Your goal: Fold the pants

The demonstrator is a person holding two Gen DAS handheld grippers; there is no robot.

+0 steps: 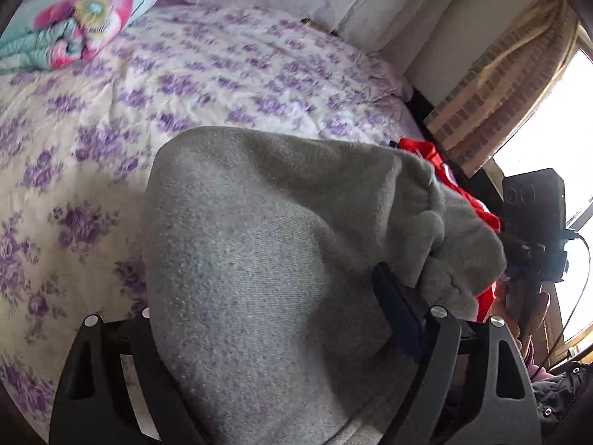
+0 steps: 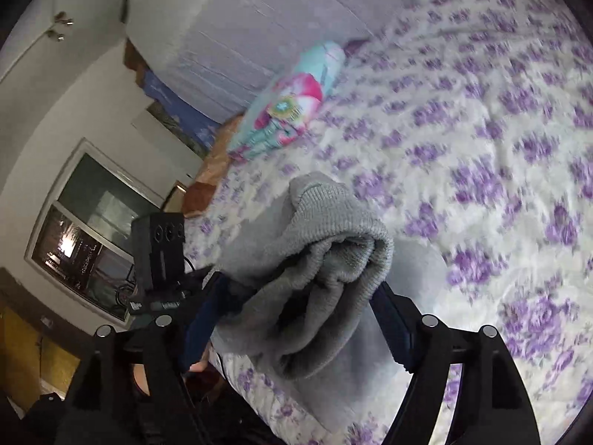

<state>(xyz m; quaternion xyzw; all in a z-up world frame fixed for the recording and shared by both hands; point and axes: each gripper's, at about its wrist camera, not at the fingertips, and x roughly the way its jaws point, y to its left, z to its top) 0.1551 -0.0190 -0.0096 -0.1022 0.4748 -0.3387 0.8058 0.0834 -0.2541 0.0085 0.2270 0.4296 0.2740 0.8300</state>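
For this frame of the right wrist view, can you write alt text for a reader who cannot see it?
The right tongs clamp a bunched ribbed cuff of grey pants, lifted above a bed with a purple-flowered cover. A teal and pink pillow lies near the headboard, and the left tongs' black camera body shows at left.

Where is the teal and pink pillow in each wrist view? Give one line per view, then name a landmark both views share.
Left wrist view: the teal and pink pillow lies at the upper left, on the far part of the bed.
Right wrist view: the pillow sits above centre, tilted, beside the pale headboard.
Shared landmark: the purple-flowered bedspread, with the grey pants in front.
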